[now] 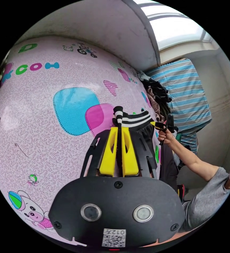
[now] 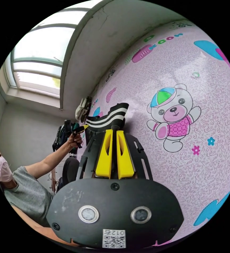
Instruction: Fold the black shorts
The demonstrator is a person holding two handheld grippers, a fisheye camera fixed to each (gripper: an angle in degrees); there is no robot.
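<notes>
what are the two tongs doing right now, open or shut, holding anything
Left tongs: shut on the black shorts at the striped waistband.
Right tongs: shut on the black shorts at the other end of the waistband.

My left gripper view rides just above the pink printed sheet (image 1: 41, 126), facing along it toward a striped cushion (image 1: 183, 97). My right gripper view looks back from the opposite end, equally close. Both share the sheet, wall and window.
</notes>
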